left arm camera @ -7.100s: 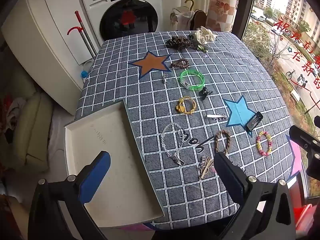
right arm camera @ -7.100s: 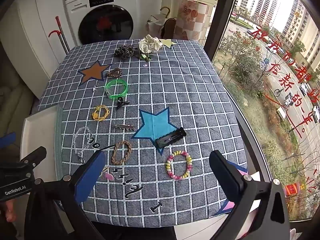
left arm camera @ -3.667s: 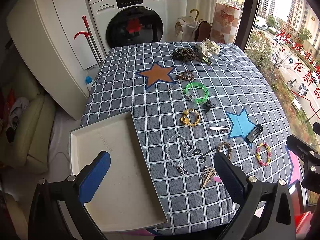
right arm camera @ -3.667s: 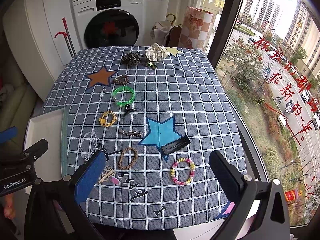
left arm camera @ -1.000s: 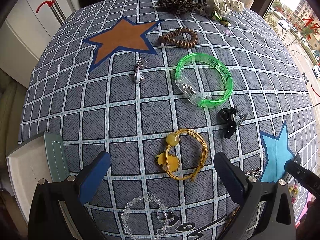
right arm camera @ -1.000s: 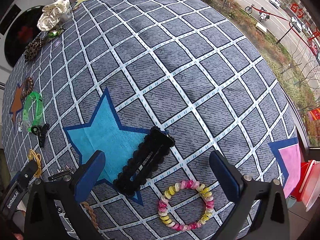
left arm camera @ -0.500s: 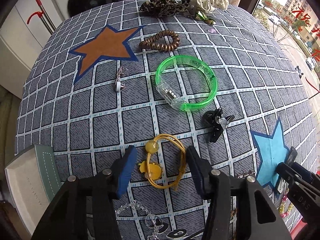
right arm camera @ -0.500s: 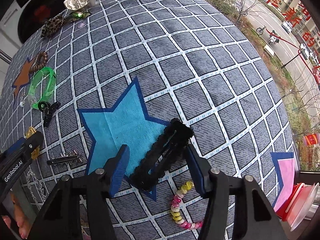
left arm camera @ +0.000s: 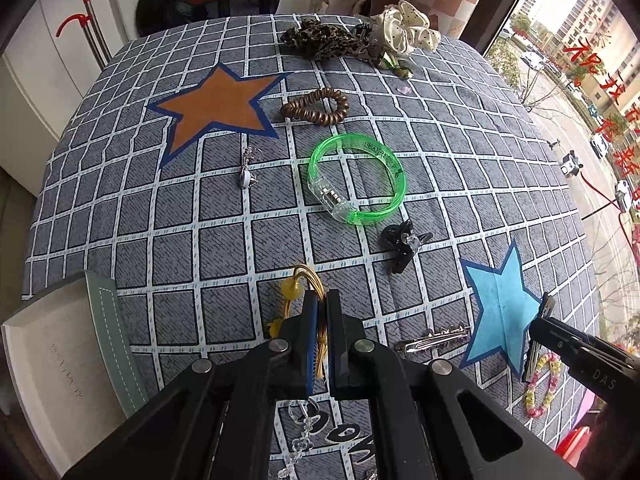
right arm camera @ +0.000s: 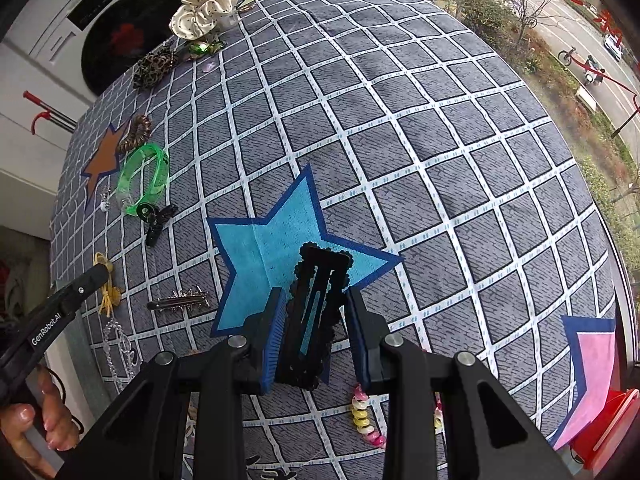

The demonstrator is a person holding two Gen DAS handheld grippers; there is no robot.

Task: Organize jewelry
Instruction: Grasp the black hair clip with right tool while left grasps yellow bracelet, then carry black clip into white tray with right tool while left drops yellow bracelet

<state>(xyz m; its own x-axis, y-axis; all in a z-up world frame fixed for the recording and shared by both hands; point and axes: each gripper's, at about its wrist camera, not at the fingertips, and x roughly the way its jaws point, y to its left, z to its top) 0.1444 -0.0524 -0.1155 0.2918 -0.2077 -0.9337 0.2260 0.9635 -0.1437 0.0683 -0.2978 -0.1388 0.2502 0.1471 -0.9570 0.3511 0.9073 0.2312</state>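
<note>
Both wrist views close above table, sharing blue star (left arm camera: 500, 304)

Bare checked desk (right arm camera: 440, 128) lies open ahead of my right tongs (right arm camera: 316, 336); my left tongs (left arm camera: 322, 320) face the translucent green plastic bangle (left arm camera: 356, 178) and small black claw clip (left arm camera: 402, 244).

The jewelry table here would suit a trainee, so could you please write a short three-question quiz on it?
1. True or false: the left gripper has its jaws shut on the yellow hair tie.
2. What does the right gripper hold: A) black hair clip, B) green bracelet, C) brown coil hair tie?
3. Fill in: the black hair clip is over the ___ star.

Key: 1 true; 2 A; 3 blue.
</note>
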